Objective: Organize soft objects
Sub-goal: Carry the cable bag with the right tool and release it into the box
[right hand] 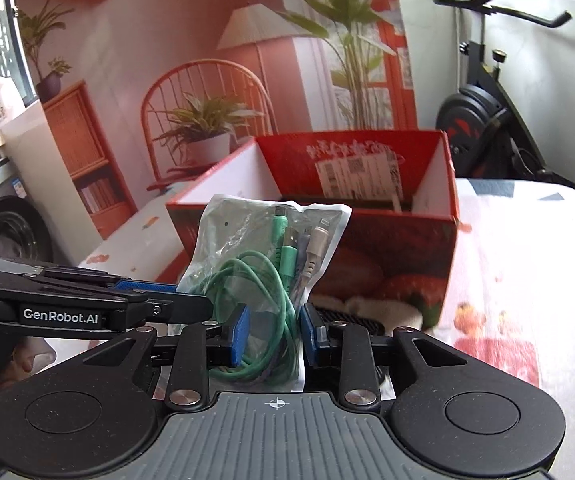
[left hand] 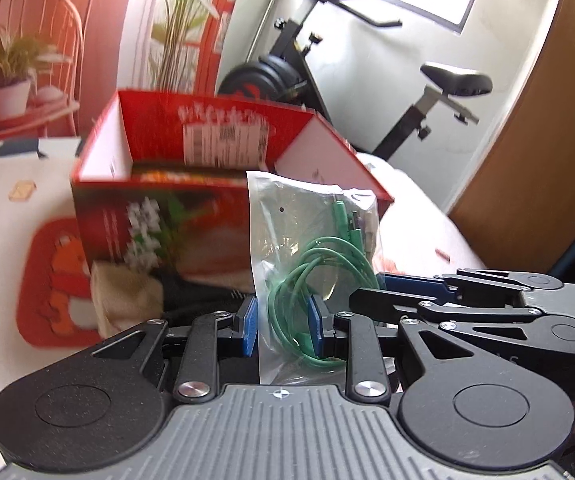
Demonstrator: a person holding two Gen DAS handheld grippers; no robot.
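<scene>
A clear plastic bag (left hand: 311, 232) of coiled green cables with plugs stands upright between the blue pads of my left gripper (left hand: 281, 326), which is shut on its lower part. My right gripper (right hand: 273, 334) is shut on the same bag (right hand: 263, 248) from the other side. Each gripper shows in the other's view: the right gripper (left hand: 371, 296) reaches in at the bag's right edge, and the left gripper (right hand: 191, 300) reaches in at its left edge. Just behind the bag stands an open red cardboard box (left hand: 159, 220) (right hand: 387, 256), and the bag's top is level with its rim.
A cream fluffy cloth (left hand: 123, 296) (right hand: 367, 308) lies against the box's front on the patterned tablecloth (left hand: 55, 280). An exercise bike (left hand: 407, 80) stands behind the table, beside a wooden panel (left hand: 547, 140). A printed backdrop with a chair and plants (right hand: 207, 120) hangs behind.
</scene>
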